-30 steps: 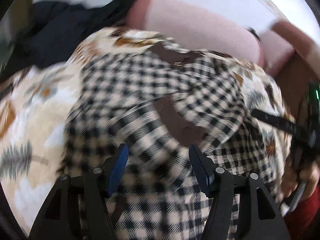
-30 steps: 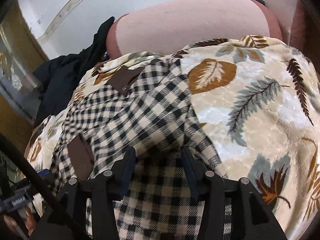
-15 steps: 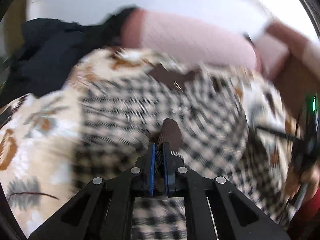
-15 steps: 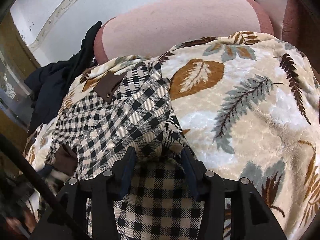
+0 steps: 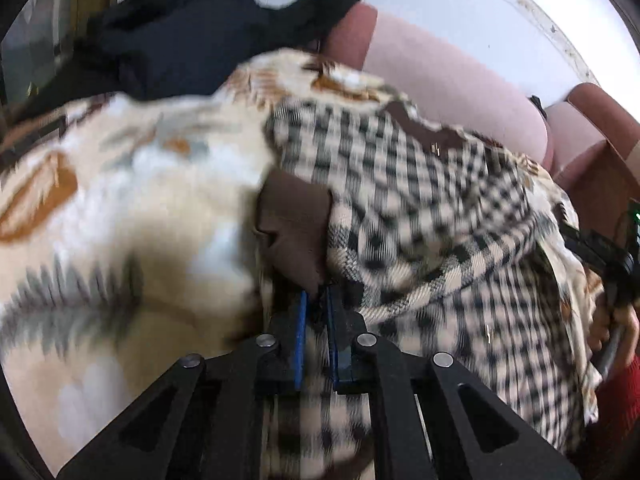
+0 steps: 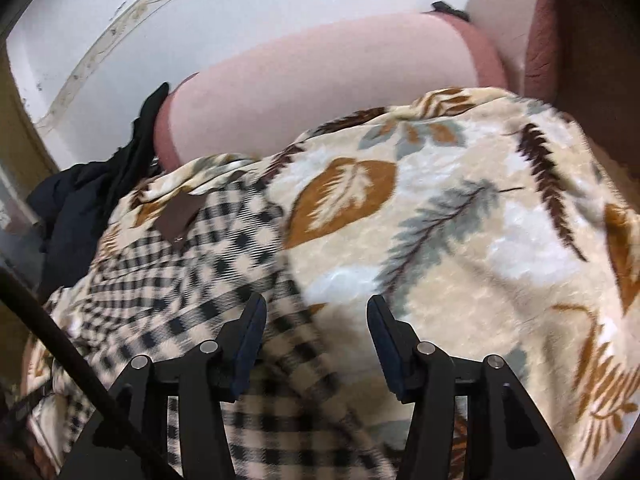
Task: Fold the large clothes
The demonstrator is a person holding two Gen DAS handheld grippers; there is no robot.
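My left tool (image 5: 316,304) is clamped on the checked shirt's (image 5: 420,200) brown cuff; right tool (image 6: 316,320) jaws opening, woven fabric loose between. Shirt lies on plush leaf-print blanket (image 6: 460,220).

One checked garment (image 5: 420,200) lies between the fingers. One leaf-print blanket (image 6: 460,240) lies beyond them. One dark garment (image 5: 180,32) lies farther off.
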